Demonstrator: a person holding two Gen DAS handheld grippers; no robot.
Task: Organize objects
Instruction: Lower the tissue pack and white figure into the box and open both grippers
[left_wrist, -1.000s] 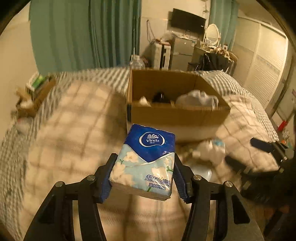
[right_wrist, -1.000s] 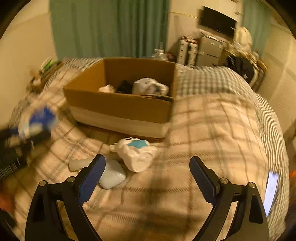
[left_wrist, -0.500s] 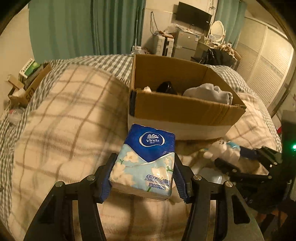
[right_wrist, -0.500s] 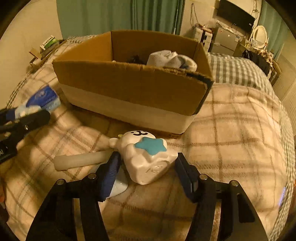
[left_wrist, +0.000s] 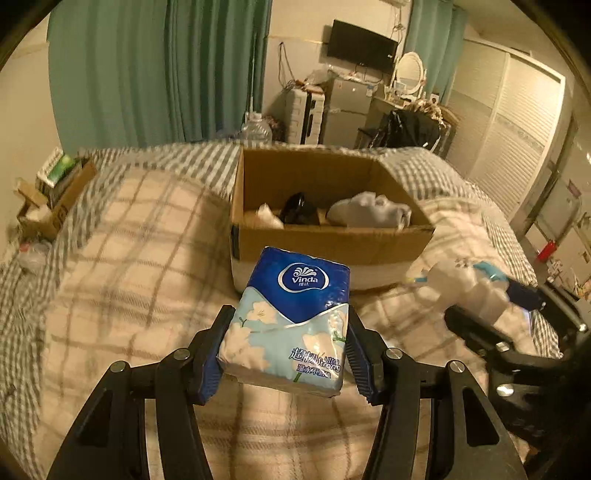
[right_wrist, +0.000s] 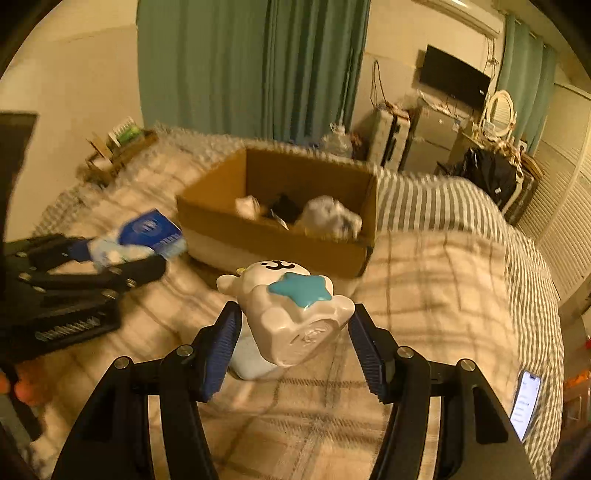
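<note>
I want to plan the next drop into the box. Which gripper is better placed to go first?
Probably the left gripper. It holds the tissue pack facing the cardboard box, close to its near wall. The right gripper holds the white toy but looks farther back.

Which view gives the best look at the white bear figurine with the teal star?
The right wrist view: the bear figurine sits sharp and central between the right gripper fingers, face and star visible. The left wrist view shows it only blurred at the right edge.
</note>
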